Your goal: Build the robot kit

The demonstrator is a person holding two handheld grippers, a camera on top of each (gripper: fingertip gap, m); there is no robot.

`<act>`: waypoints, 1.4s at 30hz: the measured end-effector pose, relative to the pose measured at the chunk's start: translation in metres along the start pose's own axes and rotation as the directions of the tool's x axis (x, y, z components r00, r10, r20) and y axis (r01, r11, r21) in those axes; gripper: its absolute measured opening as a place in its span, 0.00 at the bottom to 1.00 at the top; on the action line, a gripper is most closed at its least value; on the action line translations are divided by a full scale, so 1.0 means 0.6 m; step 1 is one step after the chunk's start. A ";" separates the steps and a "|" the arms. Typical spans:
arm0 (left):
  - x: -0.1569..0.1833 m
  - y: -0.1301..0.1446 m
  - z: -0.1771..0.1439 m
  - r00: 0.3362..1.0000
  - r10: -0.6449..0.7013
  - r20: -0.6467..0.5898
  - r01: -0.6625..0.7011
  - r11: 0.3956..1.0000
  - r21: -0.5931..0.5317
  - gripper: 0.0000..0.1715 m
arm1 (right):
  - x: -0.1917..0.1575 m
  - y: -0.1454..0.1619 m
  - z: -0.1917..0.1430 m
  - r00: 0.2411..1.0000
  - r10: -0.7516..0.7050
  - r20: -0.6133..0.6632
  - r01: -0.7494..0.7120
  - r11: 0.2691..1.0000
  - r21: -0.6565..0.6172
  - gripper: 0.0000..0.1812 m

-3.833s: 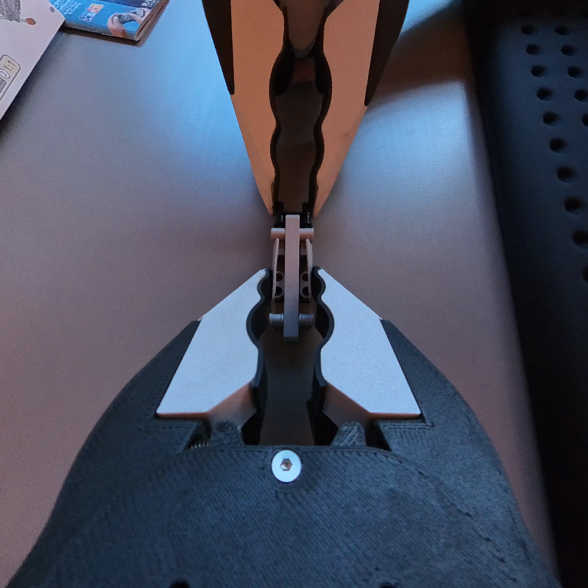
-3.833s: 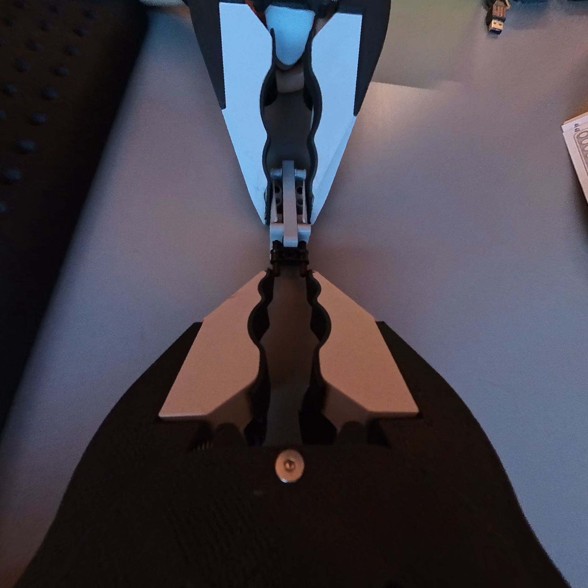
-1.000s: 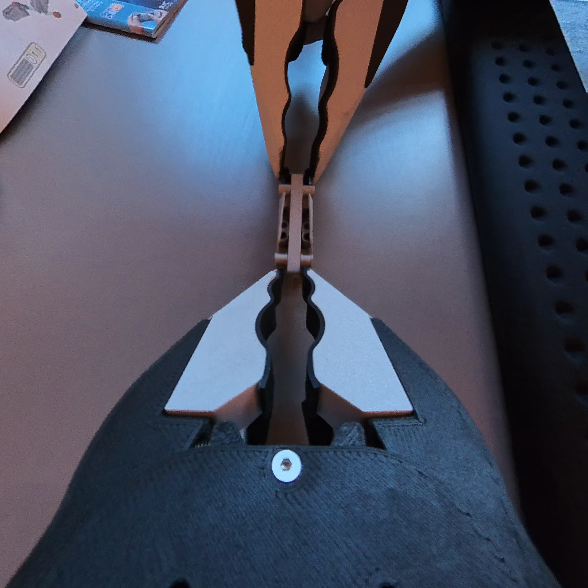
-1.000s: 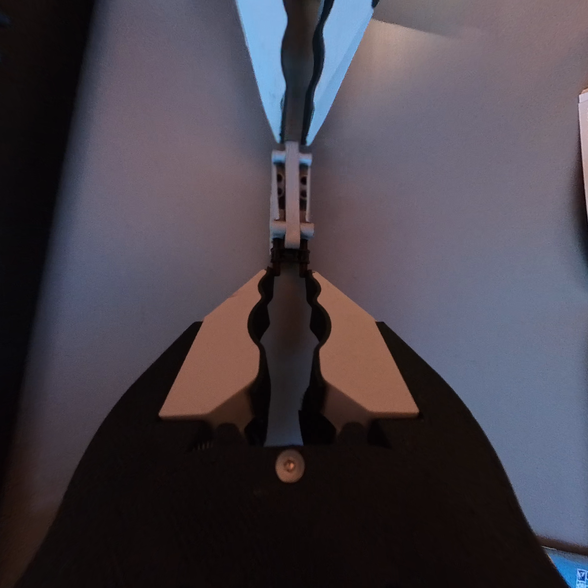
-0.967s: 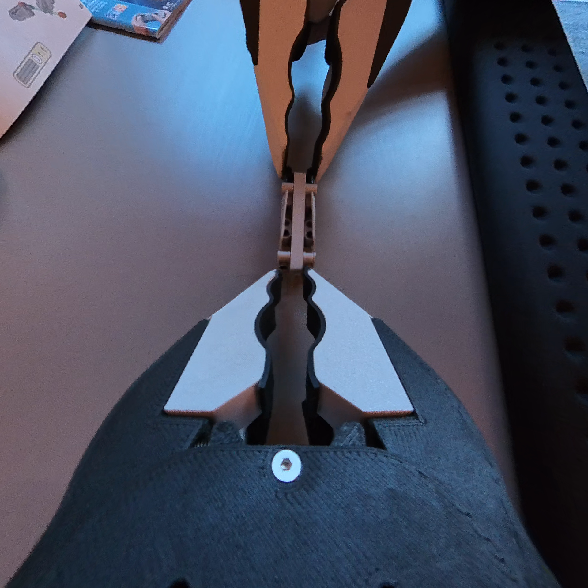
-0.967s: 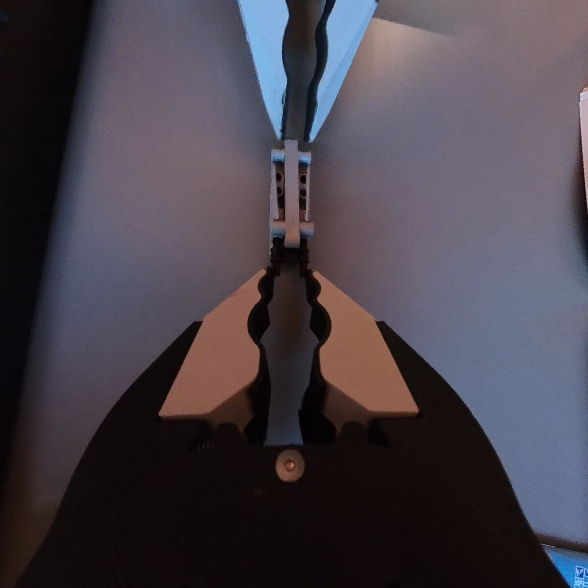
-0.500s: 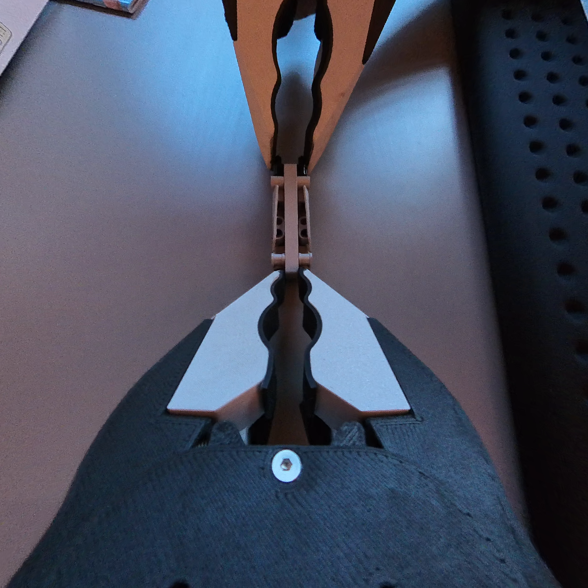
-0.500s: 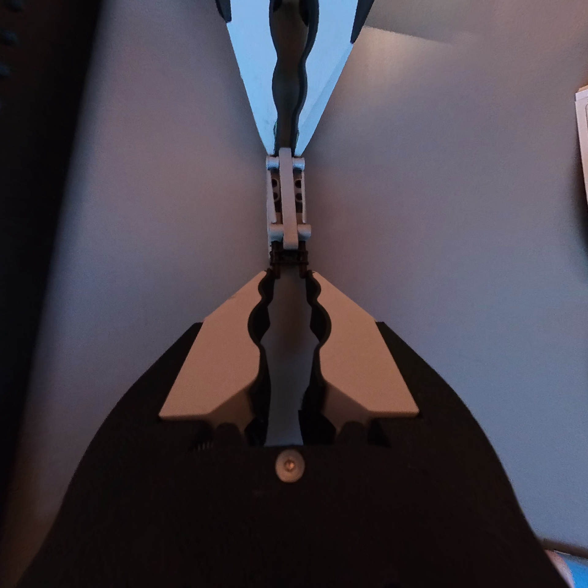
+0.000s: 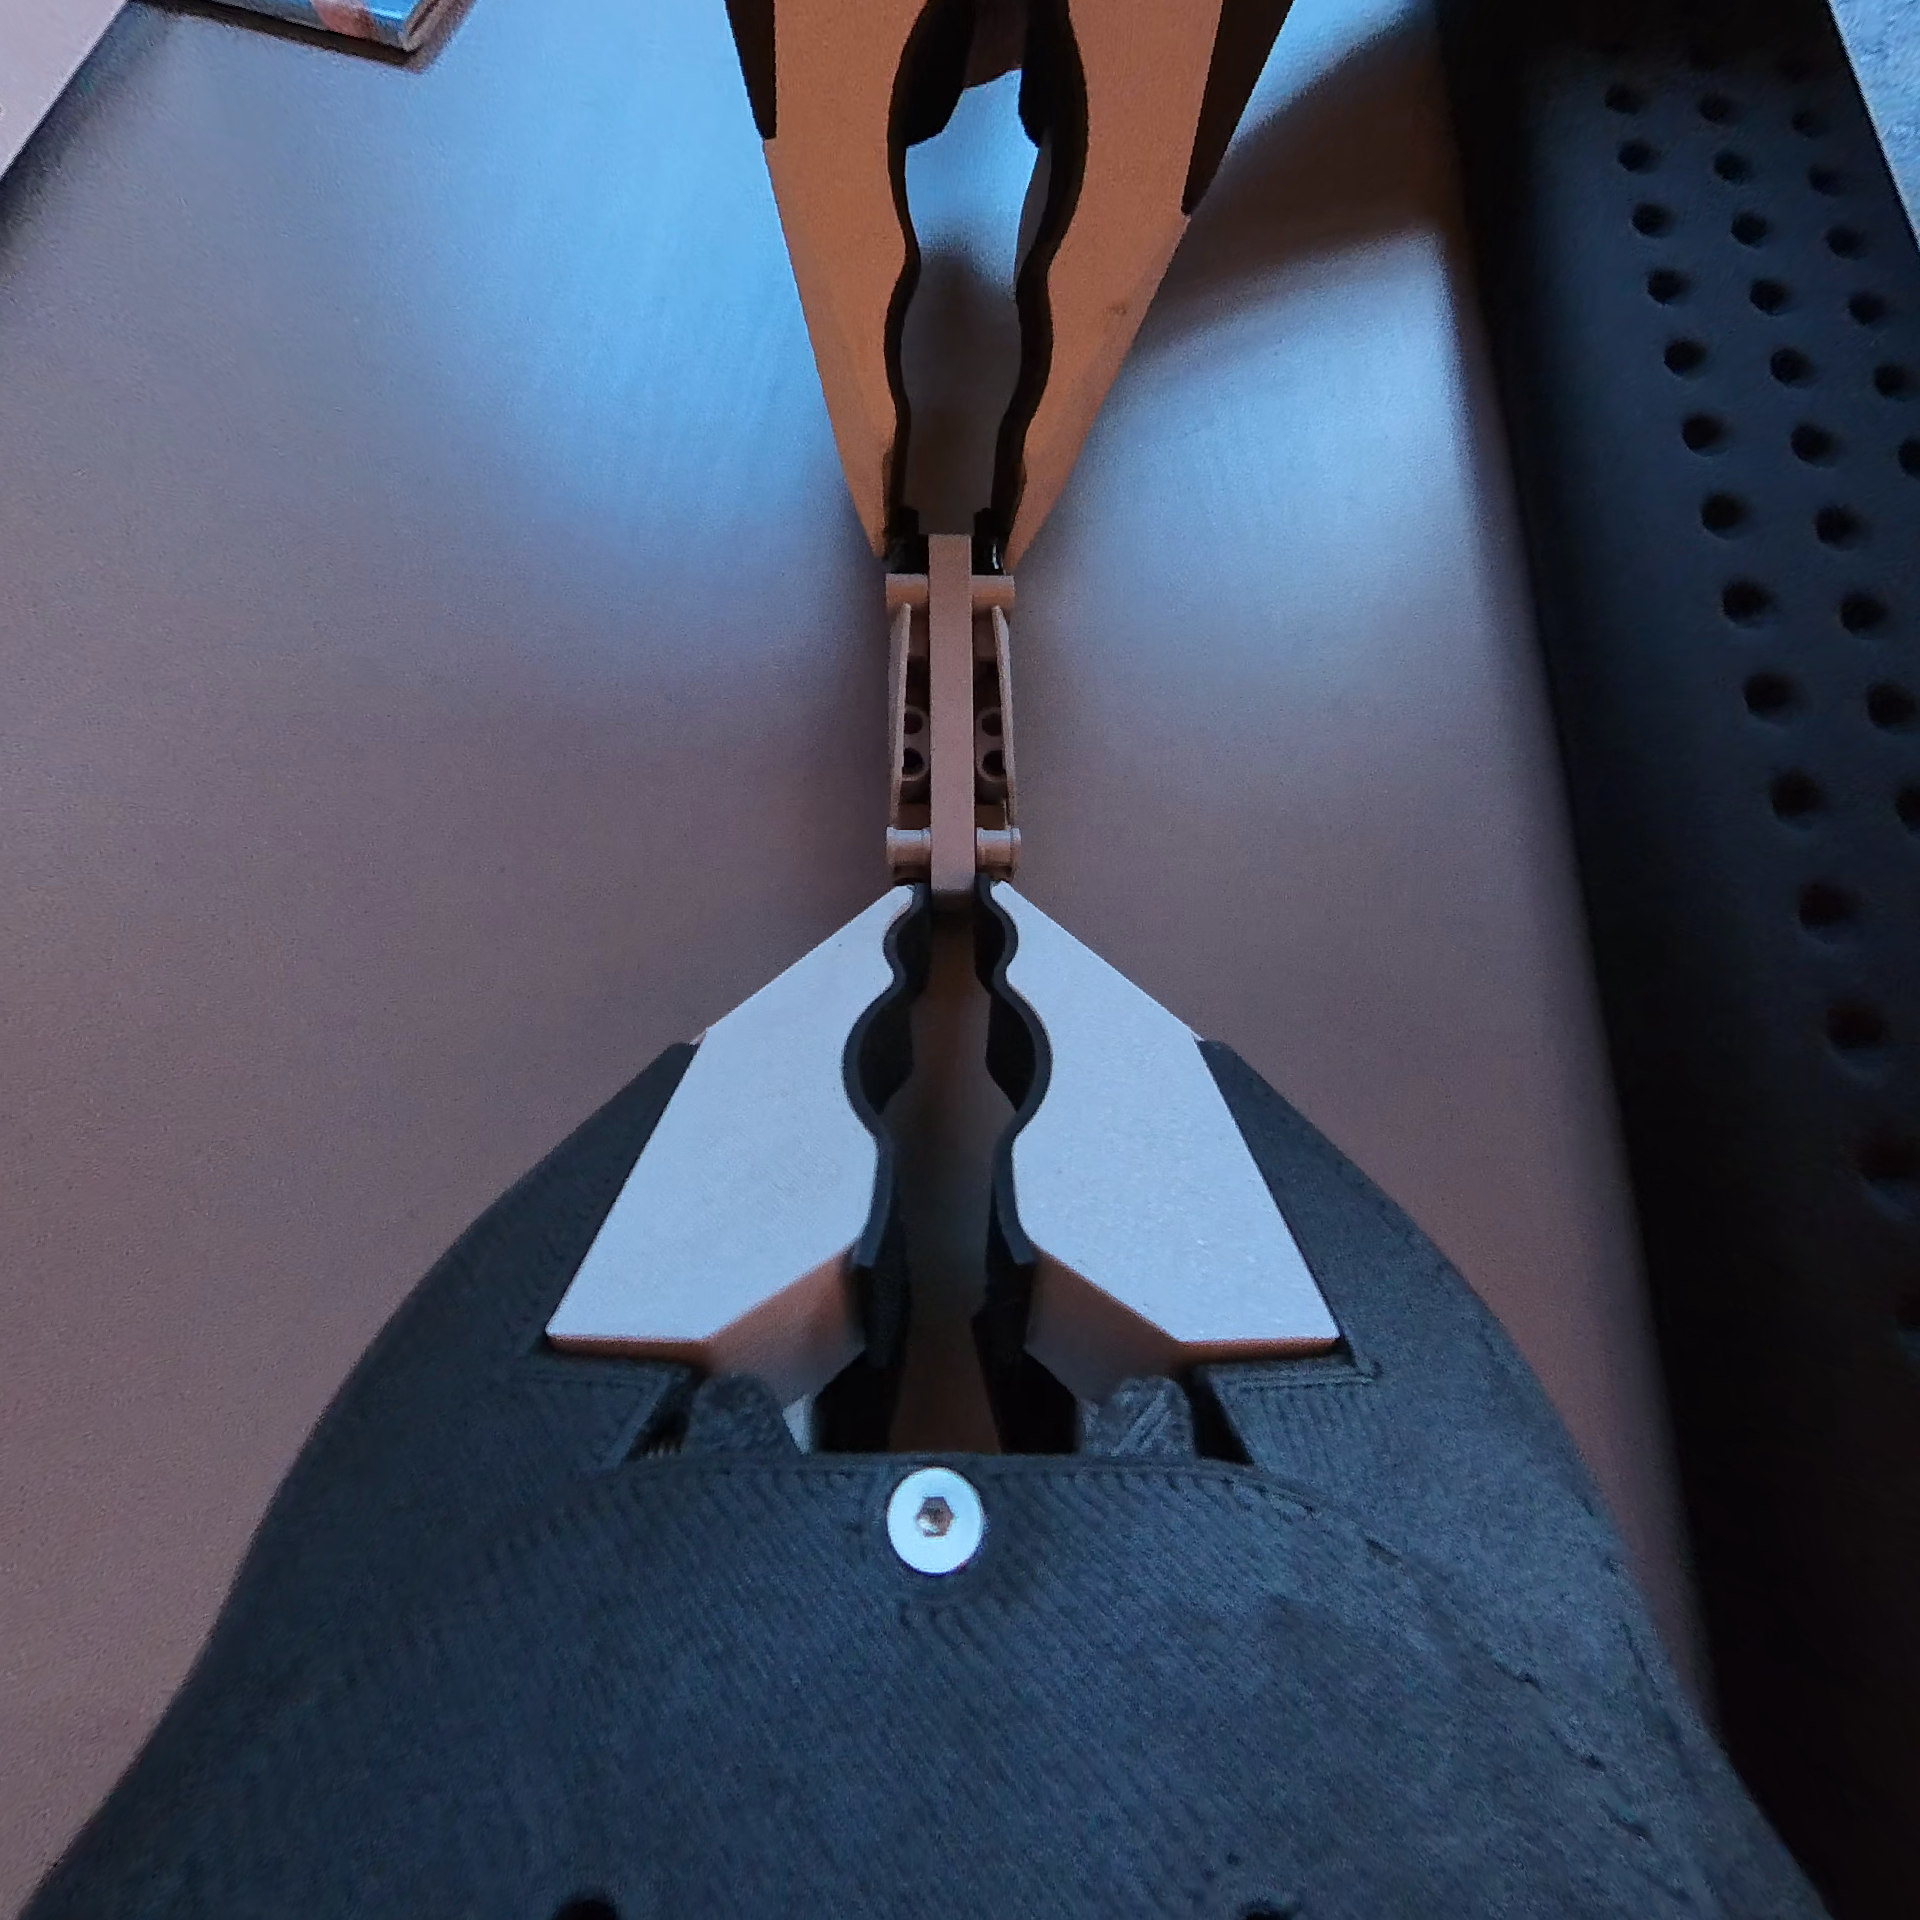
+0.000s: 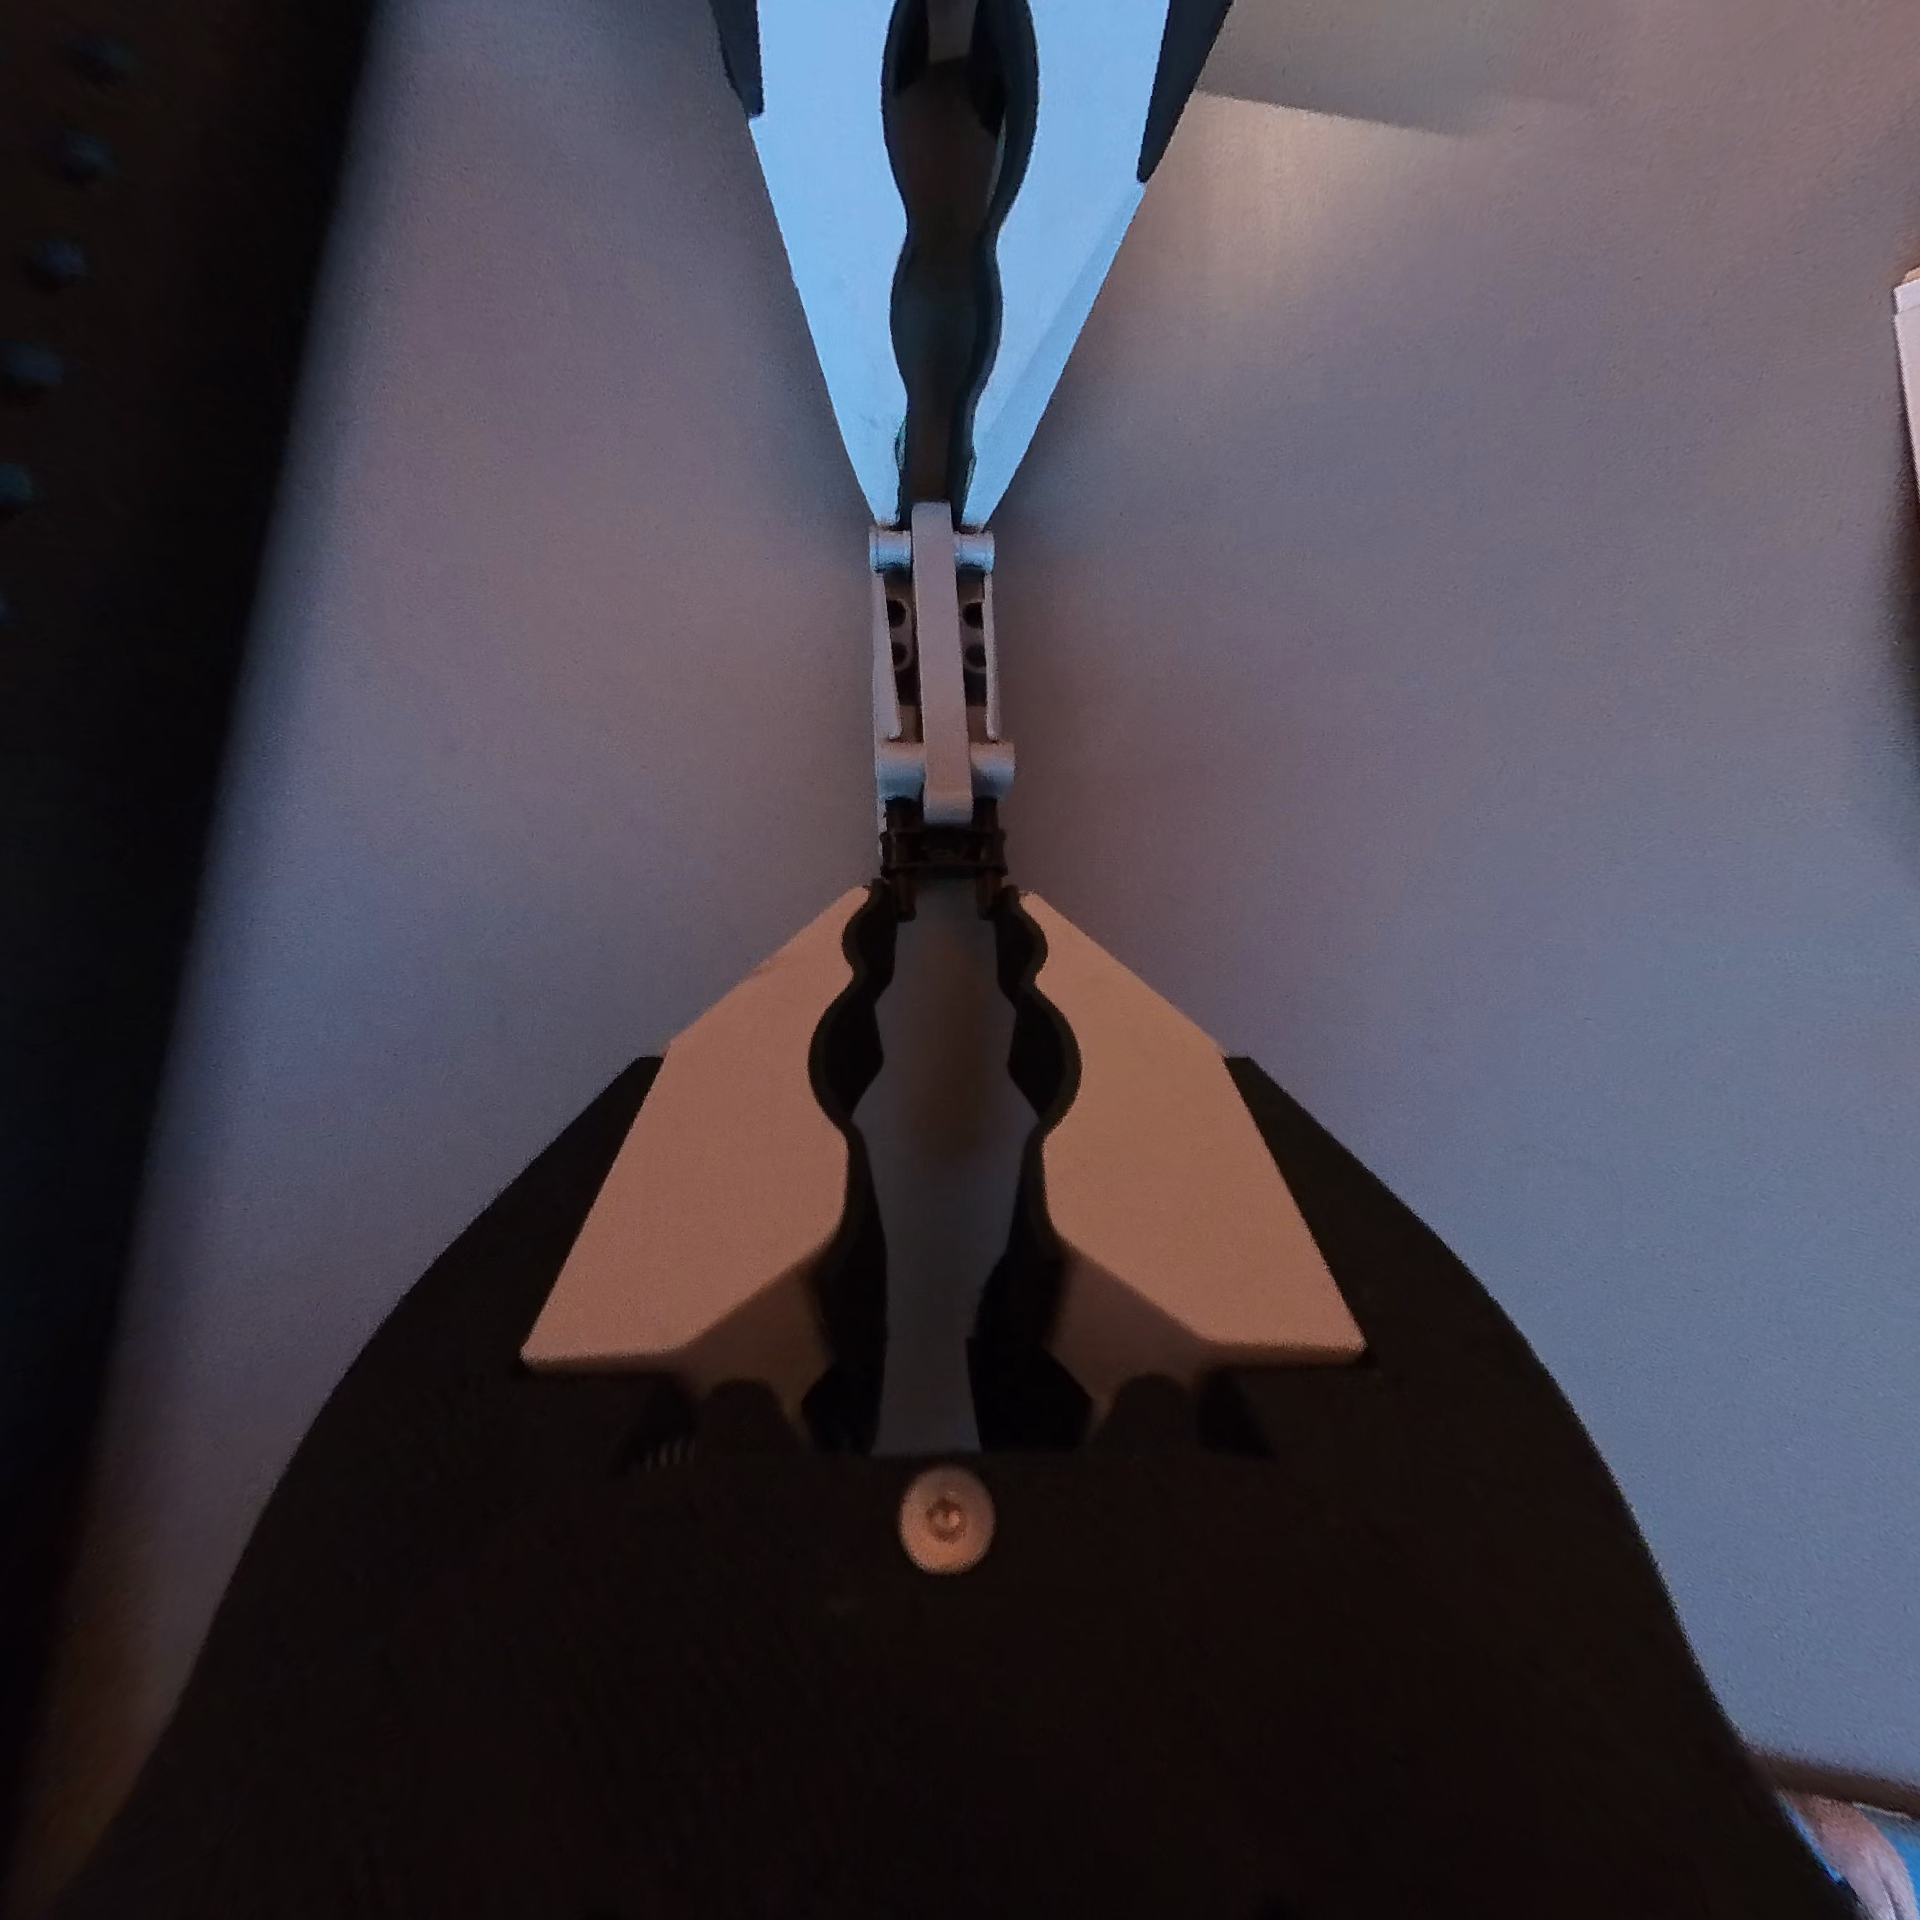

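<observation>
Left wrist view: perforated black panel [image 9: 1756, 623] flanks both tongs' grey brick piece [image 9: 951, 727].

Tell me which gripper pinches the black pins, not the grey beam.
The right gripper: its tips clamp the black pins; the left gripper pinches the grey beam end.

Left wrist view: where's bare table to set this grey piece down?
Bare table lies left of the grey piece, up to the booklet. A narrower strip runs right, before the perforated black panel. The middle is crowded: left gripper and right gripper both pinch it.
</observation>
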State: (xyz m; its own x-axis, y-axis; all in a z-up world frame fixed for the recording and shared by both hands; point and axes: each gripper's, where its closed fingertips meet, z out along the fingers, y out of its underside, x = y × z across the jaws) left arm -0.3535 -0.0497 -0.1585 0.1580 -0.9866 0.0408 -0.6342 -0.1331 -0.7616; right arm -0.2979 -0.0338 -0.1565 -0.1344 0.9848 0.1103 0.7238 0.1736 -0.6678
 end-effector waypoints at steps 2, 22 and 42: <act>0.000 -0.001 0.001 1.000 -0.001 0.005 0.001 1.000 -0.002 0.03 | 0.000 0.001 0.000 1.000 0.004 -0.001 -0.004 1.000 -0.003 0.10; 0.000 -0.003 0.002 1.000 -0.008 0.007 0.009 1.000 -0.013 0.02 | 0.001 0.000 0.004 1.000 -0.027 -0.009 0.027 1.000 -0.013 0.09; -0.007 -0.091 -0.051 0.905 0.257 0.338 -0.308 0.945 0.106 0.03 | 0.052 -0.024 -0.026 0.831 -0.390 -0.396 0.381 0.918 -0.107 0.11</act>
State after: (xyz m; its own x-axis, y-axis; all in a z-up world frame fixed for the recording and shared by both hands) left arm -0.3425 -0.0411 -0.0975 0.2356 -0.8956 -0.3773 -0.5681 0.1881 -0.8012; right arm -0.3021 -0.0056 -0.1320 -0.1260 0.7544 0.6442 0.6858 0.5355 -0.4929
